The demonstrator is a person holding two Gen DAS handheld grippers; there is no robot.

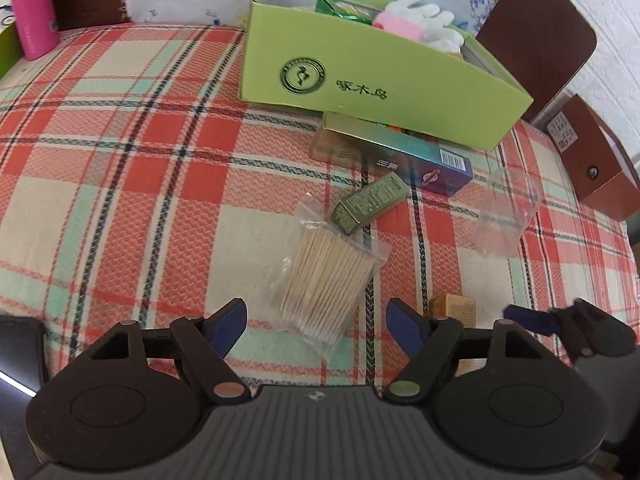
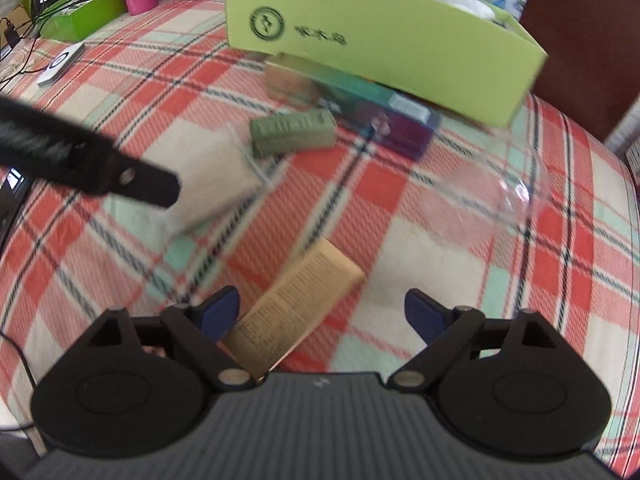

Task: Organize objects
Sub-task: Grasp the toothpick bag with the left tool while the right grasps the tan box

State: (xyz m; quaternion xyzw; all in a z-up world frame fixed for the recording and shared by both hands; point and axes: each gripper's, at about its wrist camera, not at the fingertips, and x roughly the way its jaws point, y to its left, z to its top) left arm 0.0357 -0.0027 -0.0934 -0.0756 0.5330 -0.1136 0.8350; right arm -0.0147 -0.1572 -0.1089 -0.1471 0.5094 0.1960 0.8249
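Plaid tablecloth (image 1: pixel 140 168): red, cream and mint checks with dark lines, covering the whole work surface in both views.

White wall (image 1: pixel 616 40): textured, upper right of the left-wrist view.

Brown chair backs (image 1: pixel 536 36): upper right and upper left, behind the table edge.

Lime-green box (image 1: pixel 360 76): open-topped, upper centre, with a round emblem and printed characters on its front wall. A white glove (image 1: pixel 424 12), a pink item and a green packet show inside it.

Pink bottle (image 1: pixel 32 12): upright, upper left.

Second green tray (image 2: pixel 84 16): upper left of the right-wrist view, with dark cables across it.

Teal-and-purple carton (image 1: pixel 396 156): flat, just below the green box's front wall.

Clear plastic cup (image 1: pixel 506 212): on its side, right of centre.

Bag of cotton swabs (image 1: pixel 324 284): clear, centre frame, directly ahead of the left gripper (image 1: pixel 316 320), whose fingers stand wide with nothing between them.

Tan box (image 2: pixel 296 308): flat, lower centre of the right-wrist view, its near end lying by the left finger of the right gripper (image 2: pixel 322 312). Those fingers are spread wide and grip nothing; the view is blurred.

Olive-green small box (image 1: pixel 370 208): flat, touching the far end of the swab bag.
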